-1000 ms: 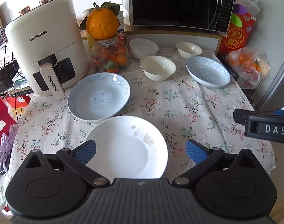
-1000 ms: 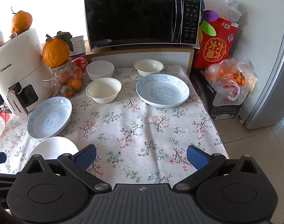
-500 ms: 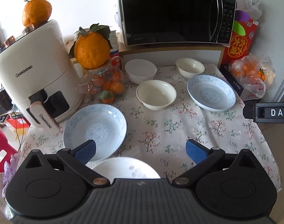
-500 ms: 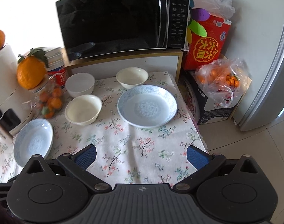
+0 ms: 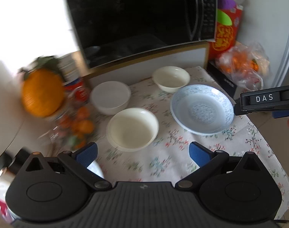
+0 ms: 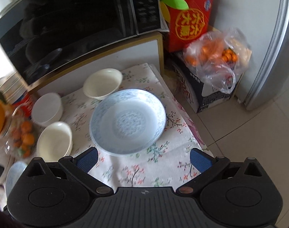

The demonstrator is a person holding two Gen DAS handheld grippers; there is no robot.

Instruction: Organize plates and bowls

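Jaws of both the left gripper [image 5: 142, 153] and right gripper [image 6: 144, 158] are gaping empty; the blue plate [image 6: 127, 121], sitting beside the cream bowl [image 6: 102, 83], risks knocking it.

Both cameras swing toward the right end of the desk [image 6: 144, 172] and close in; the left wrist view loses the white air fryer and the plain white plate, and the cream bowl [image 5: 132, 128] now sits at frame centre just above the left gripper [image 5: 142, 153], with motion blur smearing the left half; the right gripper [image 5: 265, 102] climbs from the lower right edge to mid right, its tip beside the blue patterned plate [image 5: 202, 108]; in the right wrist view that plate [image 6: 127, 121] grows from the upper middle to fill the centre, just above the right gripper [image 6: 144, 156]; both sets of fingers remain spread wide.
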